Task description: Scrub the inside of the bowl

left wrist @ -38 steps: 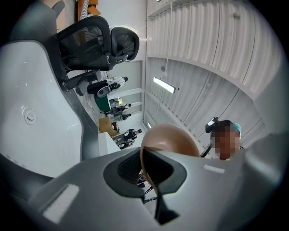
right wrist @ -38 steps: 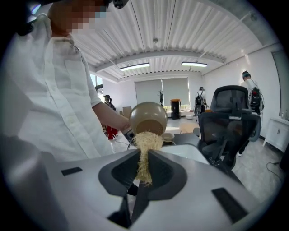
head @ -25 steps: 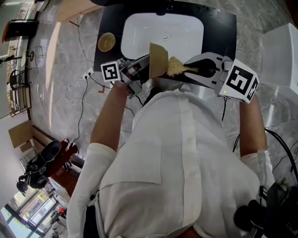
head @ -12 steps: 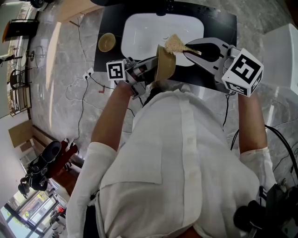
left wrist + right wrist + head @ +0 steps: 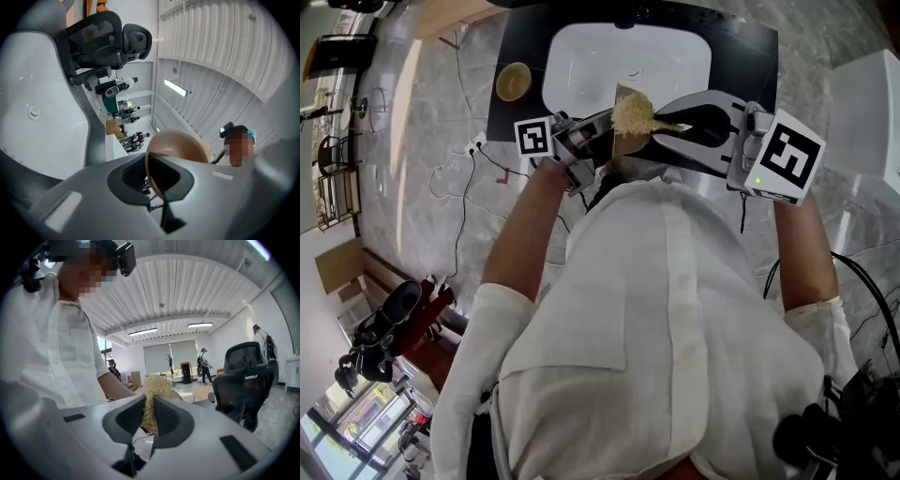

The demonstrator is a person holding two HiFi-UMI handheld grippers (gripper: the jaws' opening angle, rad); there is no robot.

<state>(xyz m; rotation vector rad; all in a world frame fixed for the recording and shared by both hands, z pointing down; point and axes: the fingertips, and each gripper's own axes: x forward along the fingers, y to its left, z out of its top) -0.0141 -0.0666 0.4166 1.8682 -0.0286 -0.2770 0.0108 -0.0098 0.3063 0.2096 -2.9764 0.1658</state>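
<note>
Rim of bowl [image 5: 180,143] is being clamped by left gripper [image 5: 157,178], scrubber [image 5: 157,385] by right gripper [image 5: 149,418]. Slip under scrubbing pressure is being risked.

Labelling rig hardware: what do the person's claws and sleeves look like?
The left claw and right claw are light grey shells with dark pads, each carrying a white cube with black square markers. The sleeves are white, short.
</note>
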